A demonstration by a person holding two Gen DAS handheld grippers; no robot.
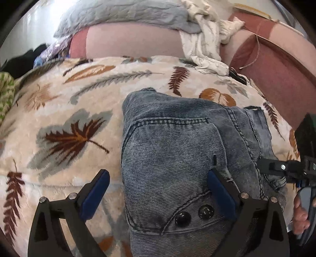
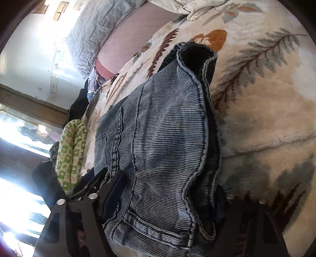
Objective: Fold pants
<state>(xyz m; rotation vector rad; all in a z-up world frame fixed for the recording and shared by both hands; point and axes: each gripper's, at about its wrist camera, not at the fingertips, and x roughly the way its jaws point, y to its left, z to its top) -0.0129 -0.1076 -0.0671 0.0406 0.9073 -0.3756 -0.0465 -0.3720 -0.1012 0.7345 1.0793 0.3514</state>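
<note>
Blue-grey denim pants (image 1: 173,150) lie folded in a thick bundle on a cream blanket with a leaf print (image 1: 65,110). My left gripper (image 1: 158,185) is open, its blue-padded fingers (image 1: 94,193) spread wide; the right one rests on the denim near two dark buttons (image 1: 194,214), the left one over the blanket. My right gripper (image 2: 167,197) has its fingers on either side of the bundle's (image 2: 158,142) hemmed edge, with denim filling the gap. The right gripper also shows at the right edge of the left wrist view (image 1: 284,170), at the pants' side.
A grey quilt (image 1: 122,15) and a crumpled white cloth (image 1: 205,45) lie on a pink sheet (image 1: 134,41) beyond the blanket. A green patterned cloth (image 2: 71,150) and dark clothes (image 1: 23,59) lie at the left. A red-brown headboard (image 1: 276,65) stands on the right.
</note>
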